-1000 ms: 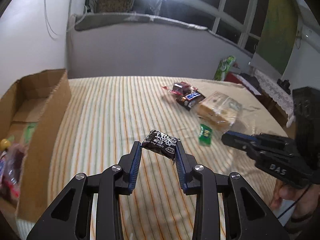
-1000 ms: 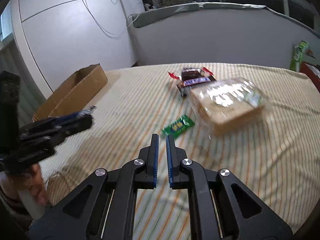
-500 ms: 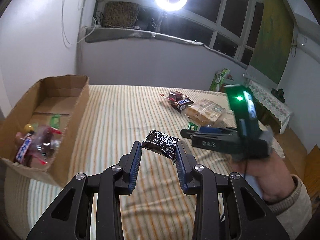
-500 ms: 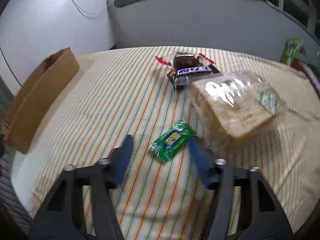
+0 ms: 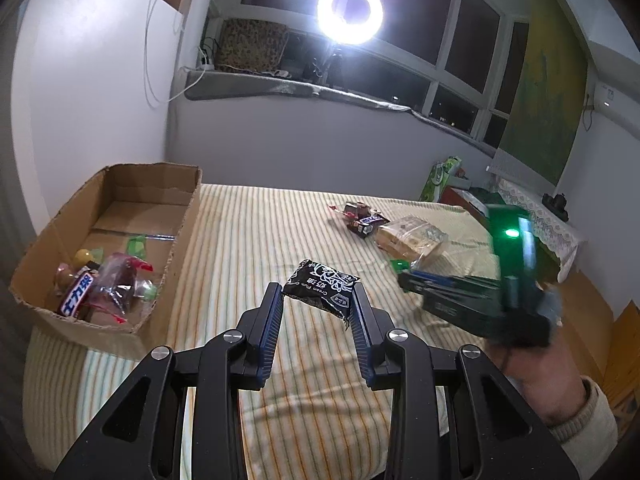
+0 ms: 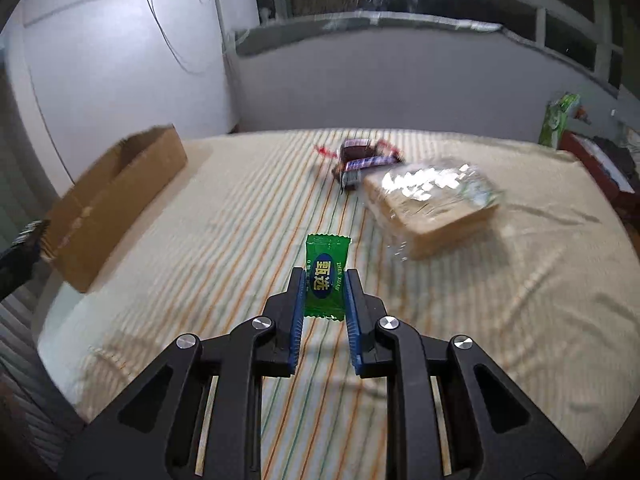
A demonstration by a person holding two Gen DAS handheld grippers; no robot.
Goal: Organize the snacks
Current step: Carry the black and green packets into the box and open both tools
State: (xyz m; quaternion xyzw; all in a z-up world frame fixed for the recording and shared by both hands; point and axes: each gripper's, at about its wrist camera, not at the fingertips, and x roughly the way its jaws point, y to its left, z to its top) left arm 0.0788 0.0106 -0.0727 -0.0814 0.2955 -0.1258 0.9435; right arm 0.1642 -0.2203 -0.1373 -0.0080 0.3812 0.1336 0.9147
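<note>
My left gripper [image 5: 318, 300] is shut on a black cream-plum snack packet [image 5: 322, 287] and holds it above the striped tablecloth [image 5: 256, 240]. My right gripper [image 6: 323, 280] is shut on a green candy wrapper [image 6: 325, 276], lifted off the cloth; this gripper also shows in the left wrist view [image 5: 406, 278]. The open cardboard box [image 5: 112, 216] at the left holds several snacks [image 5: 104, 284]; it shows from outside in the right wrist view [image 6: 116, 200]. A wrapped bread pack [image 6: 432, 196] and chocolate bars [image 6: 364, 160] lie on the cloth farther back.
The table's rounded edge runs close below both grippers. A green bag [image 5: 440, 176] and a red cabinet [image 6: 600, 168] stand beyond the right side. A wall and a window ledge [image 5: 304, 92] lie behind the table.
My right gripper has closed on the green candy and lifted it off the cloth. My left gripper has risen and pulled back, still holding the black packet; the box interior has come into view.
</note>
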